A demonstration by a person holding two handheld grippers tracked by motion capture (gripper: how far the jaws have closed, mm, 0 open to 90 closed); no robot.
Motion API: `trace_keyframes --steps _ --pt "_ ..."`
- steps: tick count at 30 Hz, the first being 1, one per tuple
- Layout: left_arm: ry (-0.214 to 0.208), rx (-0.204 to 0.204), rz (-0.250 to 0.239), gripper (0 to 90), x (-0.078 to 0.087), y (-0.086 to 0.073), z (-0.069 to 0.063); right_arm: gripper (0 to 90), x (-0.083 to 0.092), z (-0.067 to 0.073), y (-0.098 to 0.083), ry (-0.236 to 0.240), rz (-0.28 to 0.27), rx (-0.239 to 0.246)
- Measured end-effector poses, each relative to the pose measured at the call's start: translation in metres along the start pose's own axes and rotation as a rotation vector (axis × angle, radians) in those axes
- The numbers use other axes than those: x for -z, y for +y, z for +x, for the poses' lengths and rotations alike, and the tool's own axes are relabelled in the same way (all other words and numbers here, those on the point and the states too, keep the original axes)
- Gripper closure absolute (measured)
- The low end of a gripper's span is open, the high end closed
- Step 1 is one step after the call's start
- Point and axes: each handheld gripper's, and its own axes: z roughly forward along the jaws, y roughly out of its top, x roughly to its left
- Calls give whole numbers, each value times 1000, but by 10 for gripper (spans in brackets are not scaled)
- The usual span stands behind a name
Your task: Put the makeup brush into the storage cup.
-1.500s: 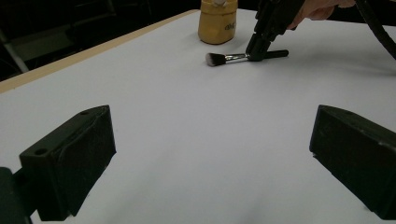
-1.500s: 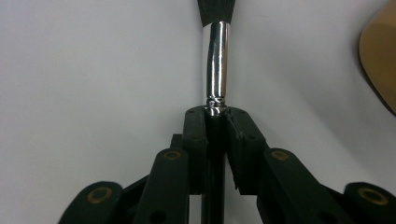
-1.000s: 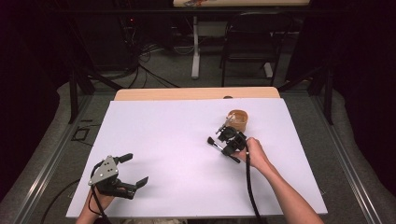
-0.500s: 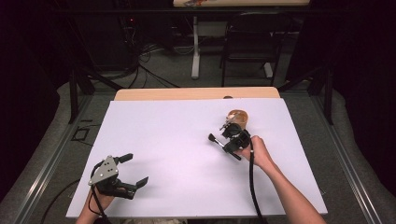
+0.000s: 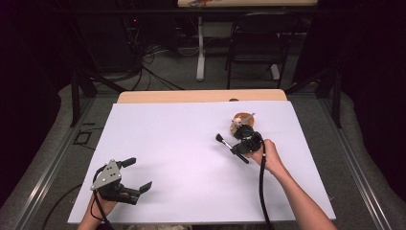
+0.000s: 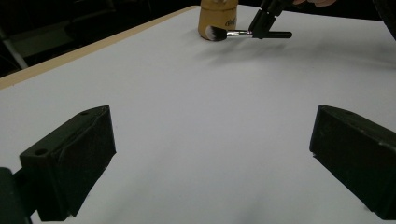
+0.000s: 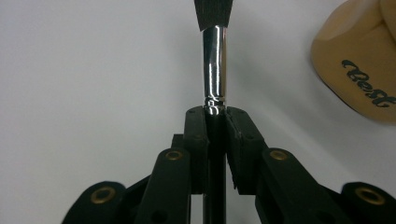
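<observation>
My right gripper is shut on the handle of a makeup brush, held just above the white sheet with its dark bristles toward the left. In the right gripper view the jaws clamp the handle just below the shiny ferrule. A tan wooden cup with dark lettering stands right behind the gripper; it shows again in the right gripper view and the left gripper view. My left gripper rests at the near left, open, nothing between its jaws.
A white sheet covers the table, with a wooden edge strip at the far side. Beyond the table are a dark floor with cables, table legs and a chair.
The right gripper with the brush has moved a little to the right and lifted slightly beside the cup. The left gripper has stayed put.
</observation>
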Motion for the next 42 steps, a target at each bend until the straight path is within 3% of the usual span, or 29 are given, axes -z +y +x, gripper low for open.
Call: trace_keyframes --steps 1,2,6,10,16,42 --pt "0 0 0 2 0 0 0 790 1 0 -1 1 -15 -2" --pt "0 0 1 2 0 0 0 791 4 0 -1 -1 10 -1" --pt "1 -1 1 2 0 0 0 790 7 -1 -5 2 -47 -15" --pt "2 -1 1 1 0 0 0 790 12 -3 -8 2 -68 -17" --pt "3 1 2 2 0 0 0 790 18 -5 -12 14 -77 -13" --pt "3 2 5 1 0 0 0 790 36 -10 -19 -37 -221 -20"
